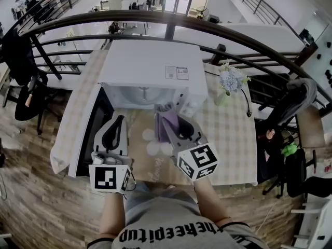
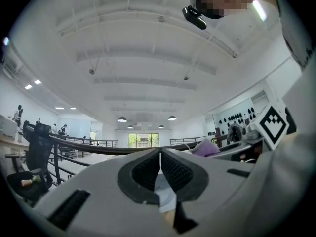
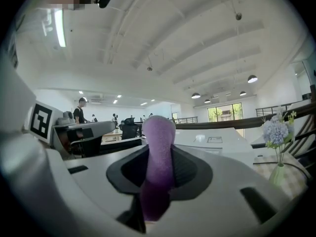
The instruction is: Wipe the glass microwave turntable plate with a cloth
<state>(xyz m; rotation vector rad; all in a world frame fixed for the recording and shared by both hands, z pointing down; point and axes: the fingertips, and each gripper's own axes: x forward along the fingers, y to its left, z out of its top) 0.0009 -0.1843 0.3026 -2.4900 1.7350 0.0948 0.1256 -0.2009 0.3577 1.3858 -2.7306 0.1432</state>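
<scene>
Head camera: on my head, facing steeply down. Microwave (image 1: 150, 69) mid-frame, my left gripper (image 1: 118, 119) and right gripper (image 1: 167, 113) close, lower centre.
Gripper cameras: ride my grippers, tilted up toward ceiling (image 2: 148, 58), own jaws close at bottom centre.
Right gripper view and head view share microwave and flowers (image 3: 276, 131).

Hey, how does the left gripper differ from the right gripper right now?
The right gripper is shut on a purple cloth that sticks up between its jaws; the left gripper has its jaws together on nothing. In the head view the left gripper's marker cube sits level, while the right gripper's marker cube is tilted. Both grippers are white and point toward the open microwave.
</scene>
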